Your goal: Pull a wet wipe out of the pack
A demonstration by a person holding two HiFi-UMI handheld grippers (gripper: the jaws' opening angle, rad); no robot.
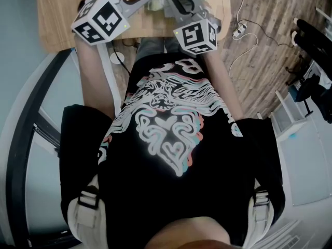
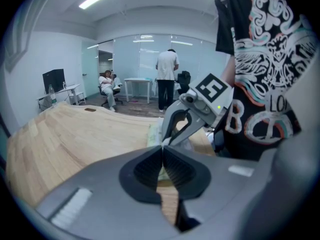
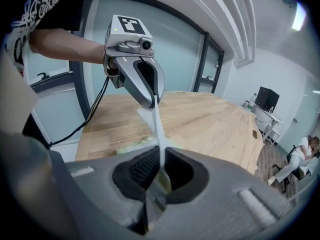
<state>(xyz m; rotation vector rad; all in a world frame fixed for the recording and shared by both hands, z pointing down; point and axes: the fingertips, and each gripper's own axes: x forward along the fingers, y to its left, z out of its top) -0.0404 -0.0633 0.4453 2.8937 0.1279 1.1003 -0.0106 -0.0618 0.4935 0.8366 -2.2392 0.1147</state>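
Light wooden table [image 3: 215, 119] runs out toward a glass-walled office, where a standing person [image 2: 166, 79] faces a white desk [image 2: 137, 81] and a seated person [image 2: 107, 86] is on a chair to its left. At the table's near edge, just in front of the wearer's black printed shirt [image 1: 171, 139], the pale green pack [image 2: 154, 131] lies flat between the two tools. A wet wipe [image 3: 157, 129] rises from beside it as a taut white strip. The left gripper [image 3: 154, 103] pinches the strip's far, upper end, jaws fully together. The right gripper [image 3: 162, 164] has its jaws narrowed onto the near, lower end, close to the pack. Whether the wipe has left the pack cannot be told.
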